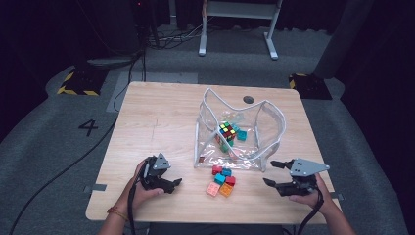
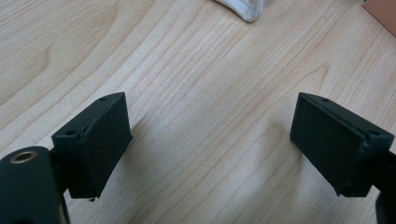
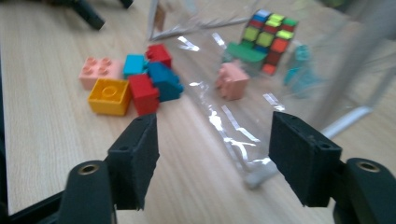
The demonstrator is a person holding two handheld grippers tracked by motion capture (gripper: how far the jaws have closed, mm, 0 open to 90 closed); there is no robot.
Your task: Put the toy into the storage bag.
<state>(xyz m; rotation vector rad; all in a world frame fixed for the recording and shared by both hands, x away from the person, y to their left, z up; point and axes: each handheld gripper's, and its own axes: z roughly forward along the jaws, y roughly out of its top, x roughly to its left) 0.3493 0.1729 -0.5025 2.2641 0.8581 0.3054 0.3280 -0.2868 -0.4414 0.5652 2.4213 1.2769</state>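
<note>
A clear plastic bag (image 1: pixel 274 127) with white trim stands open on the wooden table (image 1: pixel 156 117). Inside it are a Rubik's cube (image 1: pixel 226 130), a teal brick (image 1: pixel 241 134) and a pink brick (image 3: pixel 232 80). Just outside the bag's front lies a small pile of bricks (image 1: pixel 221 178), among them a yellow one (image 3: pixel 109 95) and a red one (image 3: pixel 144 93). My left gripper (image 1: pixel 177 183) rests open on bare wood left of the pile, nothing between its jaws (image 2: pixel 210 130). My right gripper (image 1: pixel 270 173) is open beside the bag's near right corner (image 3: pixel 259 177), which lies ahead between the jaws, untouched.
A dark grommet hole (image 1: pixel 248 99) sits at the table's far edge behind the bag. The bag's white corner (image 2: pixel 245 9) lies beyond the left gripper. Cables and a white stand (image 1: pixel 240 29) are on the grey floor beyond.
</note>
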